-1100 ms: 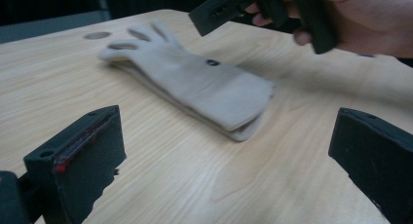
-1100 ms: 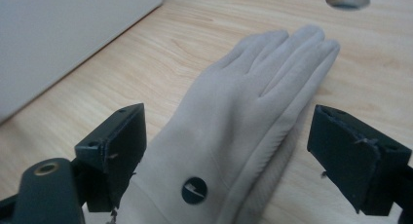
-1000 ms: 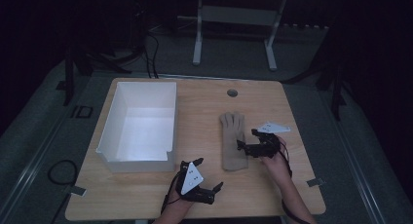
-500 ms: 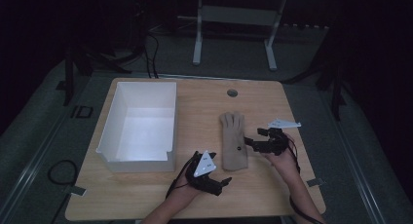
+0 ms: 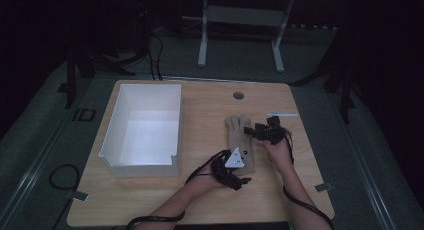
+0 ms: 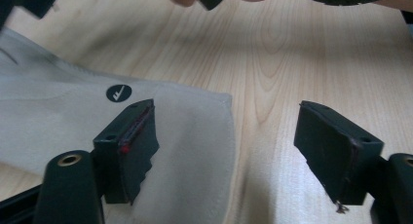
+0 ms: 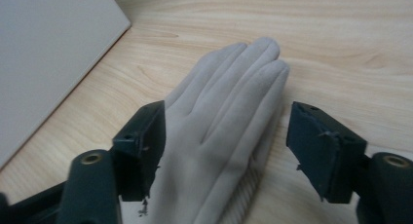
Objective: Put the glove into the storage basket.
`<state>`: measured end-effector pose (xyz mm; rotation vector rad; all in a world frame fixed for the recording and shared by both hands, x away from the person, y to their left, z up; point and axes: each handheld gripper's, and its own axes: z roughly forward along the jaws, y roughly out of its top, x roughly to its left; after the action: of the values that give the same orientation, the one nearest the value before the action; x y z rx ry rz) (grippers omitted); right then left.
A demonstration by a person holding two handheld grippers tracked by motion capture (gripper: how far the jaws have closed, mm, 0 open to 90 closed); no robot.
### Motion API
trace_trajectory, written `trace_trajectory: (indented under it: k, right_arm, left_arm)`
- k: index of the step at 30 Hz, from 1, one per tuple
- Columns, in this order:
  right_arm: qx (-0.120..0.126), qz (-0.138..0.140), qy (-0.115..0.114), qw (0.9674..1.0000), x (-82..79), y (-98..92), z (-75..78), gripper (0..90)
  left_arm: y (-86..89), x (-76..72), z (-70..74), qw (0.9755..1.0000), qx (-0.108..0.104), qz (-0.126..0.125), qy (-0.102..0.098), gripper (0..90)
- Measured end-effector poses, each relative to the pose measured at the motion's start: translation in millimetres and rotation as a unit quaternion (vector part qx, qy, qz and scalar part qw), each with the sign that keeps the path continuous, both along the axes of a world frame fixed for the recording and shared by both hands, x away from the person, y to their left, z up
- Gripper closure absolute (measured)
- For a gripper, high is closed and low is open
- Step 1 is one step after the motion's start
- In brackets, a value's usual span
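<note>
A beige glove (image 5: 241, 140) lies flat on the wooden table (image 5: 200, 205), fingers pointing away from me. My left gripper (image 5: 241, 176) is at the glove's cuff end. In the left gripper view it (image 6: 224, 151) stands open, one jaw over the cuff (image 6: 58, 117) near a small black round logo (image 6: 119, 93), the other over bare wood. My right gripper (image 5: 251, 131) is at the glove's finger end. The right gripper view shows it (image 7: 224, 151) open, with the glove's fingers (image 7: 229, 102) lying between its jaws.
A white open box (image 5: 150, 86) stands on the table's left half, and its wall (image 7: 44, 48) shows in the right gripper view. A round cable hole (image 5: 238, 95) sits near the far edge. A small pale strip (image 5: 282, 113) lies right of the glove.
My left gripper moved right and forward to the glove's cuff. My right gripper moved left and away from me over the glove's fingers. The glove has not moved.
</note>
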<state>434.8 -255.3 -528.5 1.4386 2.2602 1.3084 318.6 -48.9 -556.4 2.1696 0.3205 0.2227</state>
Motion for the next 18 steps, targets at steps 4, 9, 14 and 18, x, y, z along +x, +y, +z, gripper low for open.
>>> trace_trajectory:
  k: [4, 9, 14, 18]
  right_arm:
    - [0.000, -0.006, 0.027, 0.9996, 14.3, 6.9, -12.3, 29.5]
    - [-0.010, 0.016, 0.066, 0.9976, 25.0, 12.5, -28.1, 32.1]
    - [-0.020, 0.050, 0.070, 0.9961, 25.7, 17.2, -29.2, 54.0]
    - [-0.049, 0.052, 0.045, 0.9965, 19.6, 22.1, -24.9, 63.1]
  left_arm:
    - [-1.4, 8.9, -5.1, 0.9998, 0.016, -0.003, 0.013, 31.2]
    - [-0.9, 14.9, -12.4, 0.9987, 0.035, -0.014, 0.036, 33.6]
    - [2.3, 16.6, -14.0, 0.9989, 0.027, -0.013, 0.036, 37.6]
    - [1.5, 11.1, -16.6, 0.9991, 0.038, -0.020, 0.005, 36.4]
